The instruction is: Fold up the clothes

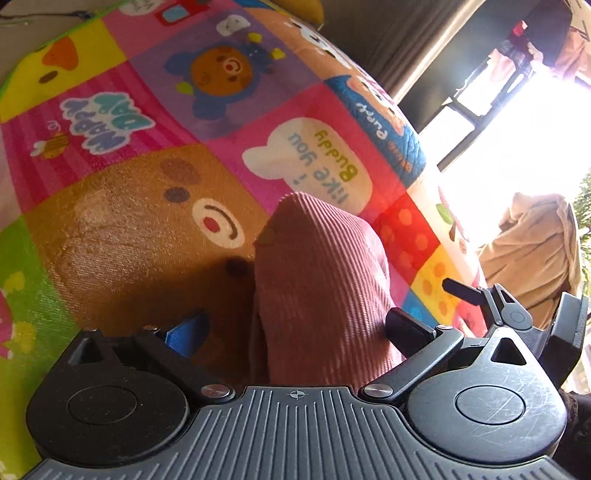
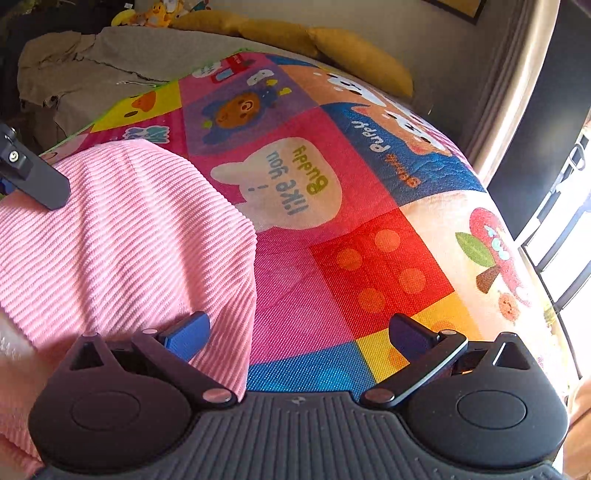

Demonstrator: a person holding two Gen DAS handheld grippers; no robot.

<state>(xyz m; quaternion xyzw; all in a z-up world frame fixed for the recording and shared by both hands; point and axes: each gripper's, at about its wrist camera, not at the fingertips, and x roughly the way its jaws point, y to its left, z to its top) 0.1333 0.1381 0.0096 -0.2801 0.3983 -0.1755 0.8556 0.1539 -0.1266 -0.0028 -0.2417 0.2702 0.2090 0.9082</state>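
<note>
The pink ribbed garment (image 2: pixel 122 240) lay on a bright patchwork play mat (image 2: pixel 332 240) printed with bears and a speech bubble. In the right wrist view it covered the left side of the mat, its edge falling across the left finger of the right gripper (image 2: pixel 299 336). That gripper's fingers stood wide apart, with only mat between them on the right side. The left gripper (image 1: pixel 299 332) was also spread open, and a raised fold of the same cloth (darker here, in shadow) stood up between its fingers, touching neither pad that I could see. A tan cloth heap (image 1: pixel 535 251) sat by the glaring window (image 1: pixel 517 140). Yellow cushions (image 2: pixel 295 33) lined the mat's far edge.
</note>
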